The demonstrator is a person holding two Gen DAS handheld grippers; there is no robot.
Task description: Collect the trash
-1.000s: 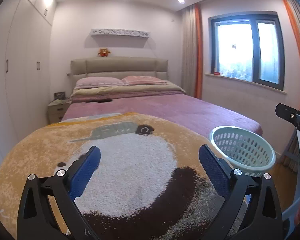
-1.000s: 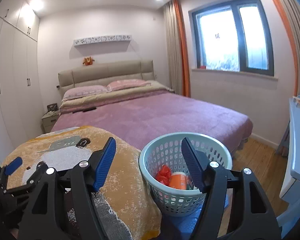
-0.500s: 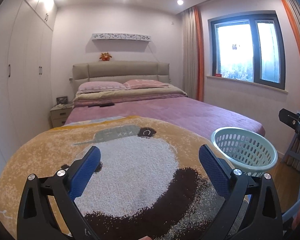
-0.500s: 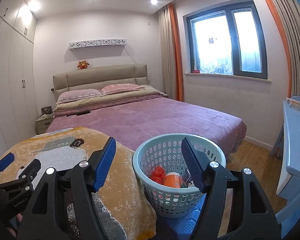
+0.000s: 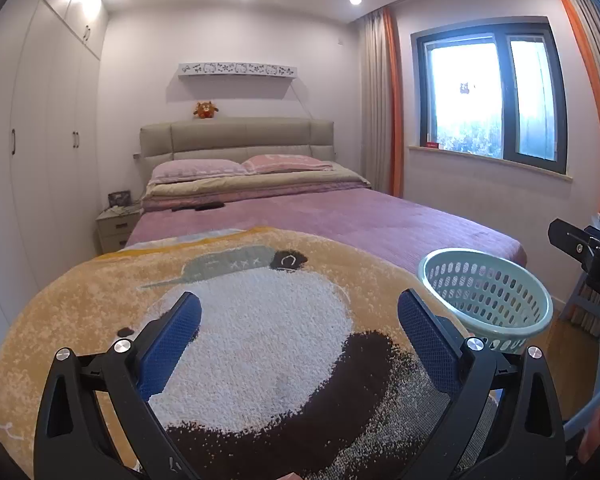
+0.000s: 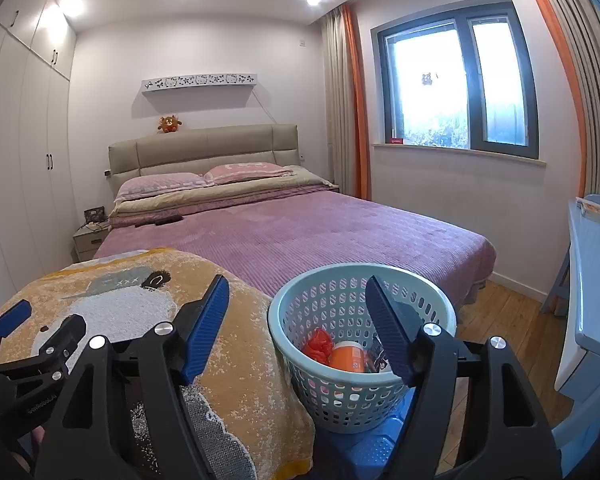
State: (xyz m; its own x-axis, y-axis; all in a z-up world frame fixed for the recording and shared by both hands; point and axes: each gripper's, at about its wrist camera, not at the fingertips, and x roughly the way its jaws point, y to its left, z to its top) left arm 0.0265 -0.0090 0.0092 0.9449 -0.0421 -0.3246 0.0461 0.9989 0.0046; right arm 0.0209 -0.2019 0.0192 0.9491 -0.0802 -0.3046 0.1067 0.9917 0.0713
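Note:
A pale green plastic basket (image 6: 340,396) stands to the right of the bed's foot. Inside it lie a crumpled red bag (image 6: 318,344) and an orange cup (image 6: 348,356). My right gripper (image 6: 297,282) hovers just above and before the basket's near rim; its jaws are opening, with nothing between the blue pads. My left gripper (image 5: 299,300) stands open over a yellow panda blanket (image 5: 260,320), holding nothing. In the left wrist view, the basket (image 5: 488,304) sits to the right, with the right gripper's black tip beyond it.
The basket rests on a blue stool (image 6: 372,452). A pink bed (image 6: 320,232) fills the middle, with dark items (image 6: 160,222) near the pillows. A blue desk (image 6: 592,280) stands at the right, a nightstand (image 5: 116,228) and white wardrobes at the left. Wooden floor shows beside the bed.
Both views have shifted only slightly. The right gripper's pads stand a touch wider apart. The basket and the blanket have not moved.

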